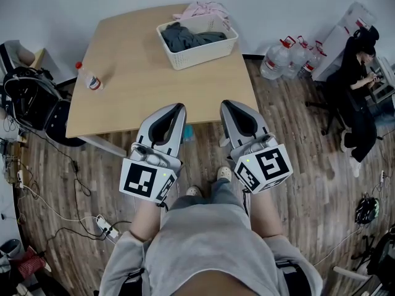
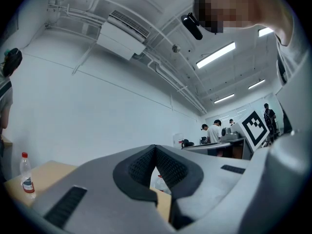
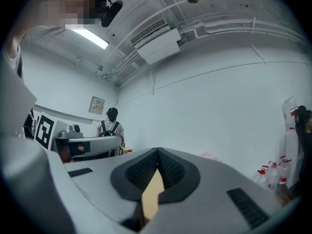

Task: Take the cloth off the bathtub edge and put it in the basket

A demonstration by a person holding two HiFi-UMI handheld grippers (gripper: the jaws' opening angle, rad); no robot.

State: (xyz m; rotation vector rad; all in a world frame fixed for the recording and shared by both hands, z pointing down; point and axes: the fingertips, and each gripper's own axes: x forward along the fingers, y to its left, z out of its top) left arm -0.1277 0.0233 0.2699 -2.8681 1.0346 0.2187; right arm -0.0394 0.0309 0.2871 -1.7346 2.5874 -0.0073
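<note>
- The left tool and right tool, both closed and empty, hang side by side at the near edge of the bench.
- A dark grey cloth lies in the white basket; a pink cloth seems draped at its far rim.

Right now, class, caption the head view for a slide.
Left gripper and right gripper, shut, empty, before a table holding a basket of clothes and bottle.
</note>
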